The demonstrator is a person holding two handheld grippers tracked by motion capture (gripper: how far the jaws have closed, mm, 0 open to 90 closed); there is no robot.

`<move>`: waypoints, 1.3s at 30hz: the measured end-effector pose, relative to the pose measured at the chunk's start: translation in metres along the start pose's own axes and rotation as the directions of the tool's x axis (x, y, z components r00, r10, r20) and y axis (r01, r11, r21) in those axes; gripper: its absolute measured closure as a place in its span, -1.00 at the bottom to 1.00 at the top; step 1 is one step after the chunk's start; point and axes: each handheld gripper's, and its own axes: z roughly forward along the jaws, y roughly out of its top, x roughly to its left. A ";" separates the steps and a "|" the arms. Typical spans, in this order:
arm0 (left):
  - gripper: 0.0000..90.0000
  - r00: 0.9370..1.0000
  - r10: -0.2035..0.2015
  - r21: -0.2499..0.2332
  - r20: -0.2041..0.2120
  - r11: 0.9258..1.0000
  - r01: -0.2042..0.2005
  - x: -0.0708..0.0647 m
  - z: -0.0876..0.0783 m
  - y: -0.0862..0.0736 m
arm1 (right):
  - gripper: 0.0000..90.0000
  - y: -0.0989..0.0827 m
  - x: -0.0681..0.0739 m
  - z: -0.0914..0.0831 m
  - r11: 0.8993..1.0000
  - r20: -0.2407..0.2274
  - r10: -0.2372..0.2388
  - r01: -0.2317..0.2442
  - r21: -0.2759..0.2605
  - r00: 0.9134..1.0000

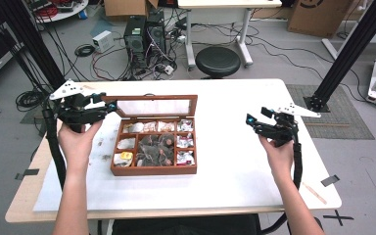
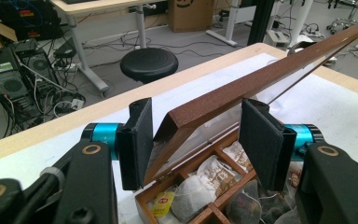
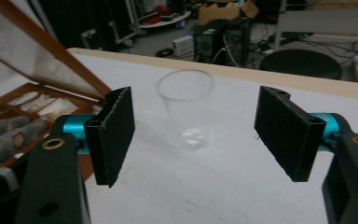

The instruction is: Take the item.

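A wooden tea box [image 1: 152, 171] sits on the white table with its glass lid [image 1: 156, 98] raised upright. Packets and tea bags [image 2: 193, 191] fill its compartments. My left gripper [image 1: 106, 106] is at the lid's upper left corner. In the left gripper view that lid corner [image 2: 177, 119] lies between the jaws of the left gripper [image 2: 196, 140], close to the left pad [image 2: 137, 140], with a gap to the other; the jaws stand open. My right gripper [image 1: 256, 116] hovers open at the right. A clear plastic cup [image 3: 186, 107] stands upright ahead of the right gripper [image 3: 205, 135].
A black stool [image 1: 218, 60] stands behind the table's far edge, with computer towers [image 1: 144, 34] and cables on the floor. Black frame posts [image 1: 352, 49] rise at both sides. White table surface [image 1: 235, 166] lies between the box and my right hand.
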 end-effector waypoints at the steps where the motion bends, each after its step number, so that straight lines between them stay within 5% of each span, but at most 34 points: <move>1: 0.01 1.000 0.000 0.000 -0.001 1.000 0.000 0.000 0.000 0.000 | -0.27 0.001 0.005 0.003 1.000 -0.022 -0.007 0.007 0.002 1.000; 8: 0.00 1.000 -0.004 -0.007 0.004 1.000 0.004 0.000 0.000 -0.001 | -0.16 0.004 0.042 0.031 0.994 -0.146 -0.086 0.095 0.054 0.986; 13: 0.00 1.000 -0.009 -0.010 0.009 1.000 0.009 0.002 0.002 -0.001 | -0.08 0.003 0.055 0.045 0.992 -0.196 -0.085 0.102 0.079 0.977; 19: -0.01 1.000 -0.013 -0.012 0.008 1.000 0.013 0.002 0.002 -0.001 | 0.08 -0.002 0.080 0.079 0.986 -0.289 -0.063 0.105 0.129 0.955; 29: -0.01 1.000 -0.008 -0.005 0.005 1.000 0.008 0.000 0.002 -0.001 | 0.24 -0.012 0.107 0.116 0.975 -0.359 -0.045 0.120 0.188 0.932; 39: -0.02 1.000 -0.010 -0.008 0.007 1.000 0.010 0.001 0.002 -0.001 | 0.33 -0.021 0.131 0.137 0.948 -0.382 -0.074 0.184 0.259 0.921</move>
